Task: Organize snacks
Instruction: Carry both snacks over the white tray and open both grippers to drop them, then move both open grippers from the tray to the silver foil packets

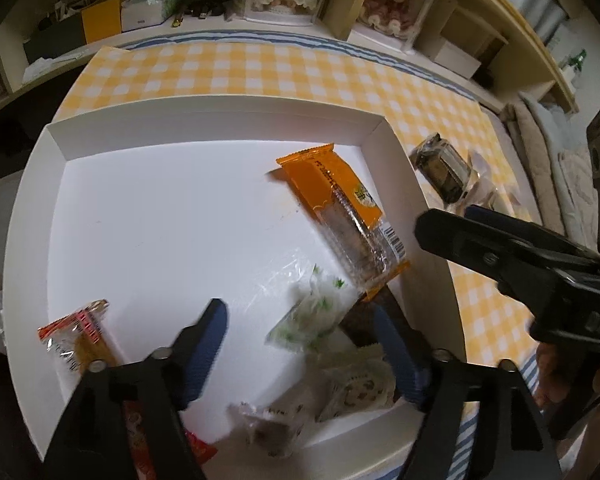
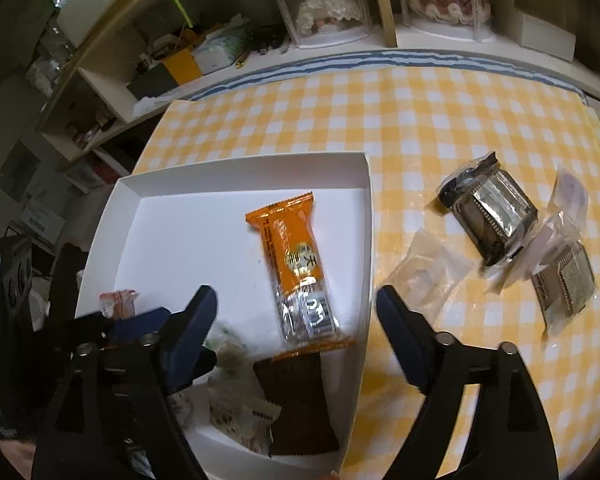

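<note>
A white shallow box (image 1: 220, 116) (image 2: 244, 172) lies on the yellow checked tablecloth. In it lie an orange snack bar (image 1: 340, 204) (image 2: 296, 256), a green-and-white packet (image 1: 312, 312), a brown packet (image 2: 300, 400), pale packets (image 1: 356, 388) and a red-orange packet (image 1: 76, 332). My left gripper (image 1: 300, 344) is open above the box's near part, empty. My right gripper (image 2: 296, 336) is open over the box's right wall, empty; it also shows in the left wrist view (image 1: 472, 236). Dark foil snacks (image 2: 488, 216) (image 2: 564, 284) and a clear packet (image 2: 424, 276) lie on the cloth to the right.
Shelves (image 2: 140, 80) with boxes and doll cases (image 2: 328, 0) stand behind the table. A striped blue cloth edge (image 2: 380, 60) runs along the table's far side. Cushions (image 1: 540, 168) lie to the right in the left wrist view.
</note>
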